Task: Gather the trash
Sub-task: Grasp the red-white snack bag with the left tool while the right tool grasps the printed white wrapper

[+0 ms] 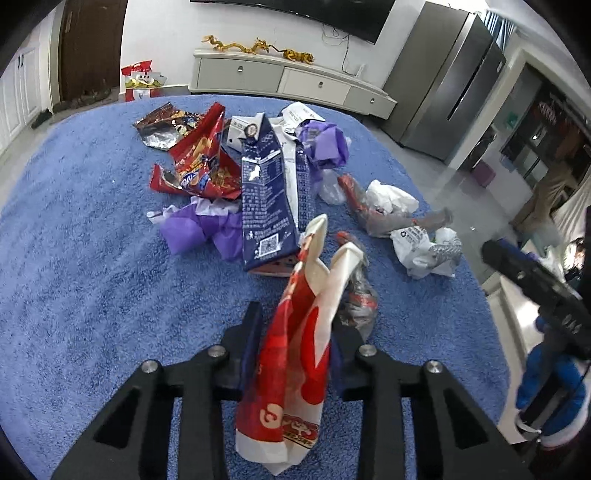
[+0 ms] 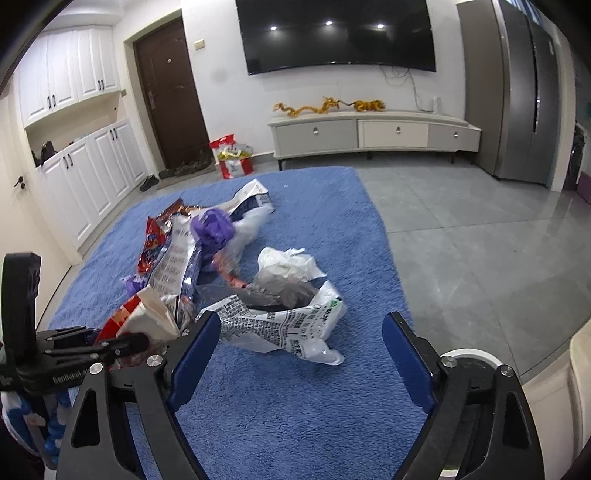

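Trash lies in a pile on a blue rug (image 1: 74,277). My left gripper (image 1: 295,332) is shut on a red and white paper bag (image 1: 295,350) and holds it above the rug; that bag also shows at the left of the right wrist view (image 2: 147,317). Beyond it lie a dark blue printed bag (image 1: 264,199), red snack wrappers (image 1: 201,162), purple crumpled paper (image 1: 195,230) and white plastic bags (image 1: 424,251). My right gripper (image 2: 299,350) is open and empty above the rug, just before a white printed plastic bag (image 2: 280,325).
A grey tiled floor (image 2: 480,240) lies right of the rug. A low TV cabinet (image 2: 373,133), a wall TV (image 2: 336,33), a grey fridge (image 2: 524,92) and a brown door (image 2: 170,92) stand at the back. A red gift bag (image 2: 232,155) sits near the door.
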A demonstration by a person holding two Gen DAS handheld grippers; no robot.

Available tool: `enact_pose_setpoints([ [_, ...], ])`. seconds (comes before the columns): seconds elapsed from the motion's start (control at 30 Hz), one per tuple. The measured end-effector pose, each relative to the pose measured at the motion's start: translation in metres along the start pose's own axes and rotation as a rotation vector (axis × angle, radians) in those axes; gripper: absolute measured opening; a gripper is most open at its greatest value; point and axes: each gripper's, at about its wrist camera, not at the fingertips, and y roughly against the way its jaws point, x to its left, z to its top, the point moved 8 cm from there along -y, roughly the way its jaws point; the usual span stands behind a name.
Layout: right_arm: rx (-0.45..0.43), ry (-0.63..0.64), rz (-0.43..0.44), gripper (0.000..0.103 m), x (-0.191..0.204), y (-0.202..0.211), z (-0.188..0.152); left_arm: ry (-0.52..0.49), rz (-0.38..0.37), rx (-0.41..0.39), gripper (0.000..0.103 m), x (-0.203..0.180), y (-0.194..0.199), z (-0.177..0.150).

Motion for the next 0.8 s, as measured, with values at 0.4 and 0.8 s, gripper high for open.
enact_pose_setpoints([
  [0.4,0.053,-0.049,0.099,0.077,0.008,-0.023,-0.012,0.022,-0.083,-0.065,0.024,0.002,0.039,-0.006],
  [0.8,-0.012,0.201,0.144,0.075,0.062,-0.01,-0.001,0.083,-0.055,-0.12,0.025,0.027,0.073,-0.015],
])
